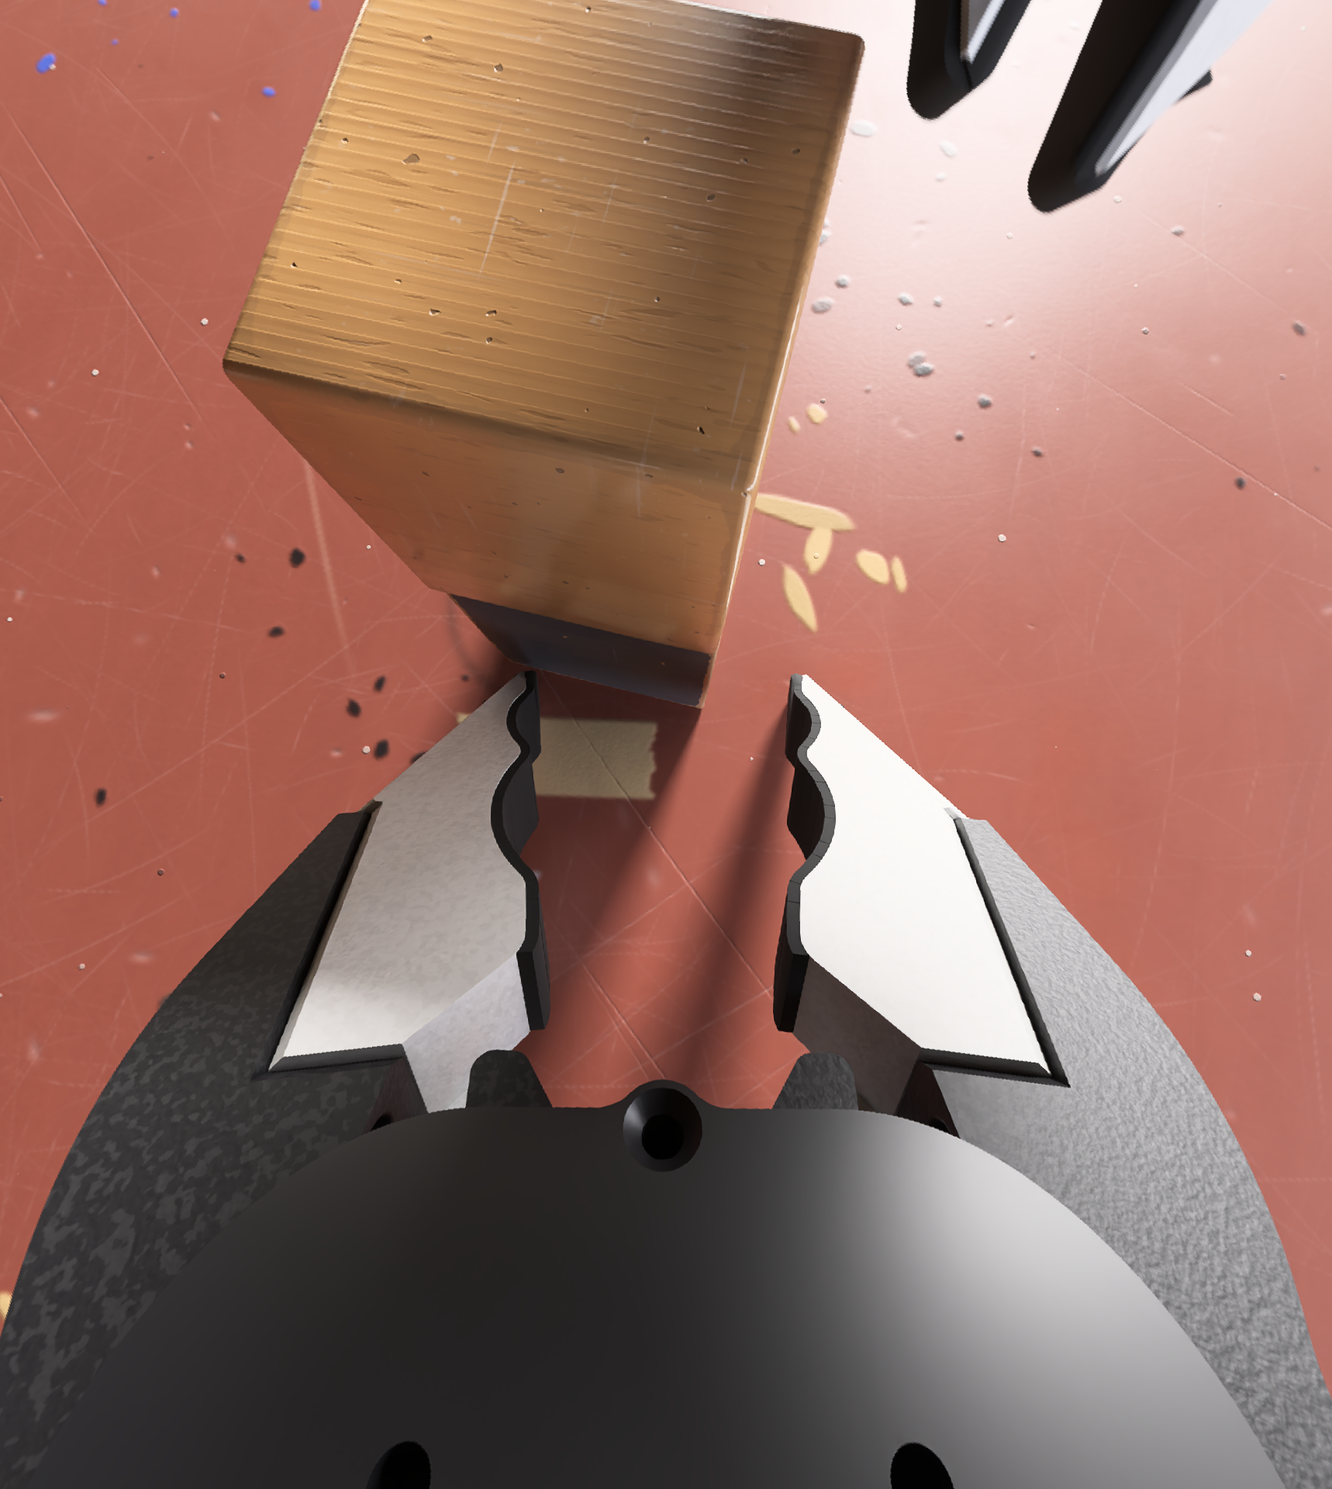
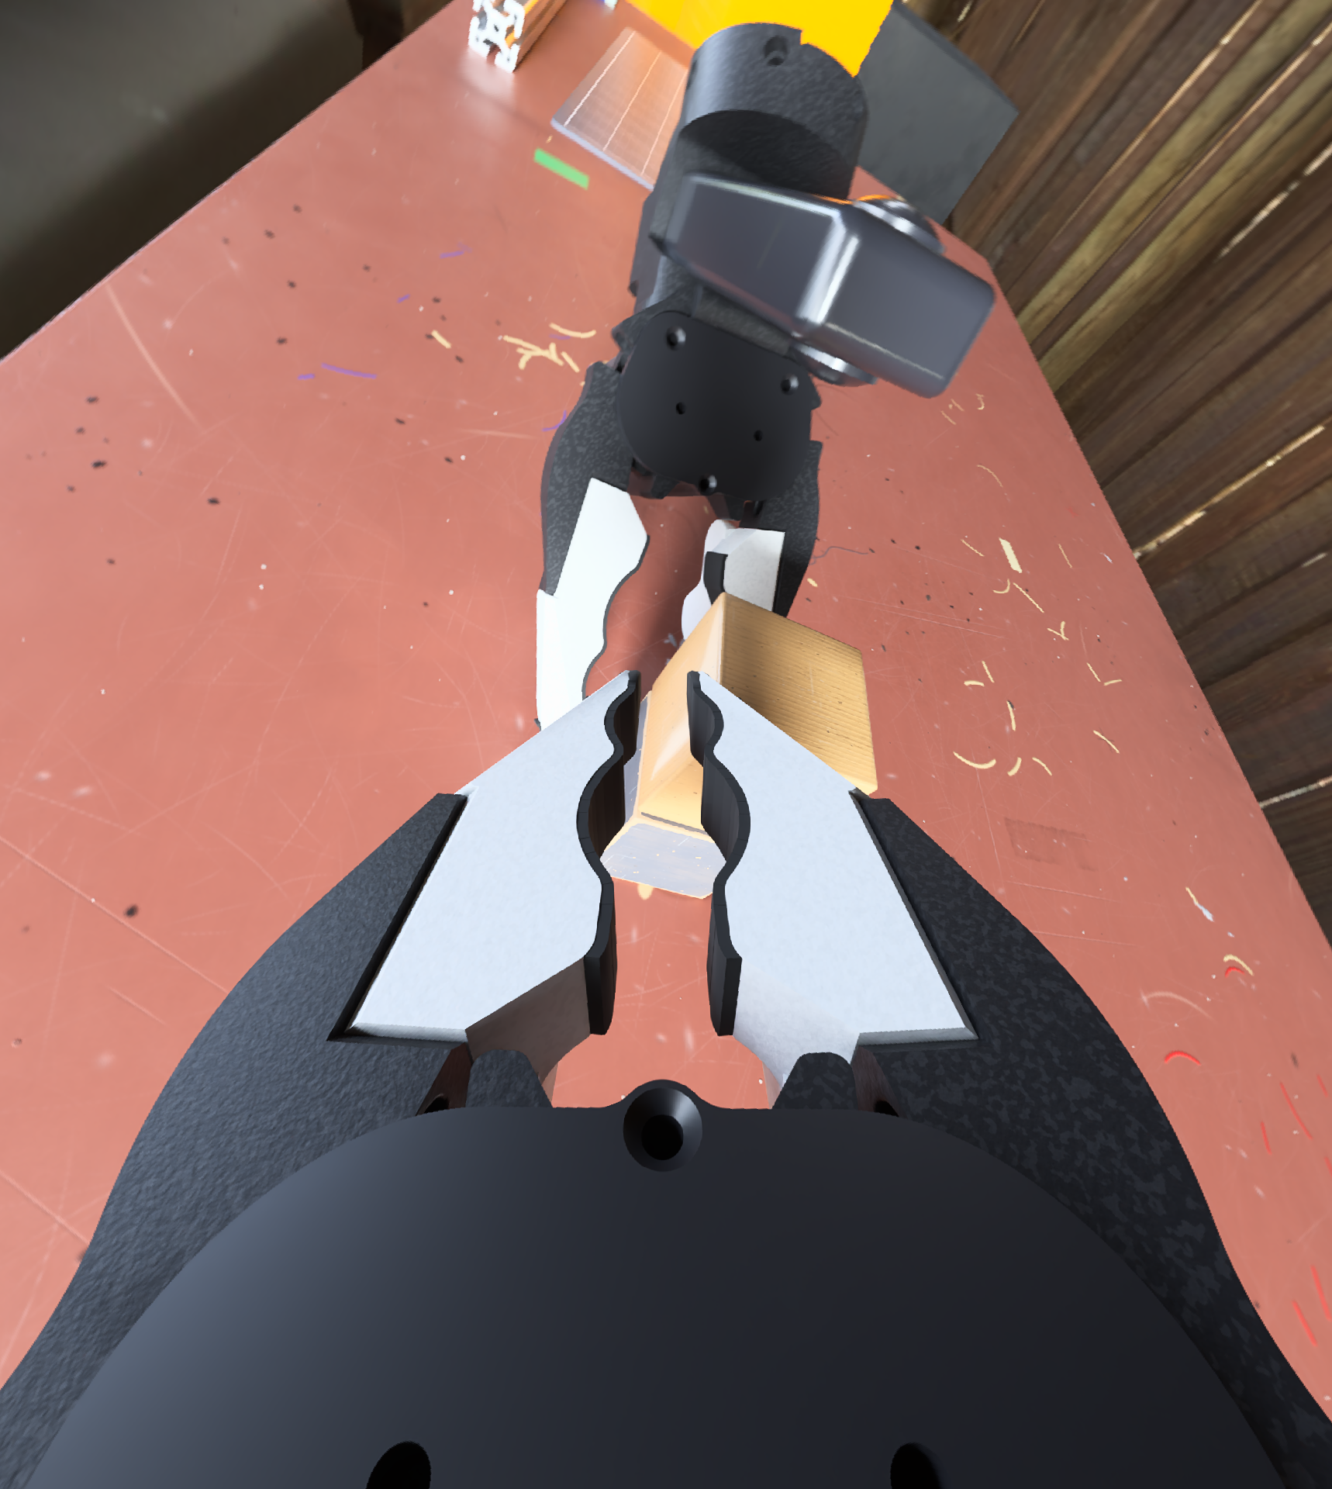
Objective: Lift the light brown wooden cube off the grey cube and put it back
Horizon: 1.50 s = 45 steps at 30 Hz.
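The light brown wooden cube [image 1: 542, 266] stands on the grey cube [image 1: 606, 653], of which only a dark strip shows below it. My left gripper [image 1: 663, 681] is open and empty, its fingertips just short of the stack's near side. My right gripper [image 1: 993, 153] hangs to the right of the stack, clear of it. In the right wrist view my right gripper [image 2: 663, 681] is empty, its jaws only a narrow gap apart. Beyond them stand the wooden cube [image 2: 792, 685], the grey cube [image 2: 655, 858] and the left gripper [image 2: 614, 673].
The red-brown table [image 2: 244, 564] is scratched and speckled. A beige tape strip [image 1: 606, 757] lies between my left fingers. At the far end are a green tape mark [image 2: 562, 167], a clear plate [image 2: 622, 105] and a dark box [image 2: 937, 121]. The table's right edge [image 2: 1130, 499] borders plank flooring.
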Available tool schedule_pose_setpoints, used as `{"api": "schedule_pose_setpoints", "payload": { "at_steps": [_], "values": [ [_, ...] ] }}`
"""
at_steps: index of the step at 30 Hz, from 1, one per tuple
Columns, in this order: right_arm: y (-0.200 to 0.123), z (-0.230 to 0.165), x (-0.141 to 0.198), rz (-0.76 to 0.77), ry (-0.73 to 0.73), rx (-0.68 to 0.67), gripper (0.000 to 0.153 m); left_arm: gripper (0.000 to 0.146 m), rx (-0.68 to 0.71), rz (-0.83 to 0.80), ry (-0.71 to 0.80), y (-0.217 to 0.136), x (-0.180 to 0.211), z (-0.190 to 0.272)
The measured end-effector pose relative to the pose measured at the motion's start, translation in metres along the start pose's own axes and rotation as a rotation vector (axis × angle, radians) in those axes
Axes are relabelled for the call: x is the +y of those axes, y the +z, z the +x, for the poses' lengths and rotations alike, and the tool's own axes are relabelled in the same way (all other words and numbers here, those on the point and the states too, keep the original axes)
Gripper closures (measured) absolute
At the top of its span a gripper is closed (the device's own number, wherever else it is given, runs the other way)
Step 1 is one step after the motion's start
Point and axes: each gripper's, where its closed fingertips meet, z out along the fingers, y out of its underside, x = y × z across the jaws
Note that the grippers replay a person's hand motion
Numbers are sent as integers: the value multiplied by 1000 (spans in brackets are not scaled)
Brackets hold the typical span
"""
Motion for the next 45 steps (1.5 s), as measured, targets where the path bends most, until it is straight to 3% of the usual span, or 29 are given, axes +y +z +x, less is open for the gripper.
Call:
{"api": "schedule_pose_setpoints", "payload": {
  "at_steps": [3,8,12,17,22,26,29,45],
  "values": [
    [-11,15,1,67,119,33,140,84,-4,0,0,0,0,-1],
    [-12,35,19,98,403,-2,90,83,-6,-16,20,-5,4,0],
    [-1,35,36,33,435,6,80,82,15,10,28,-17,3,3],
    [8,31,42,-11,400,15,80,81,-4,98,6,-34,-6,-3],
    [14,36,38,39,438,14,78,81,-12,74,-4,-37,1,-6],
    [23,32,40,64,493,-62,77,81,2,55,-3,-34,4,-3],
    [26,25,39,69,473,-108,93,81,11,36,-3,-30,6,-2],
    [18,17,27,184,388,-247,93,81,16,-6,7,-24,13,0]
  ]
}}
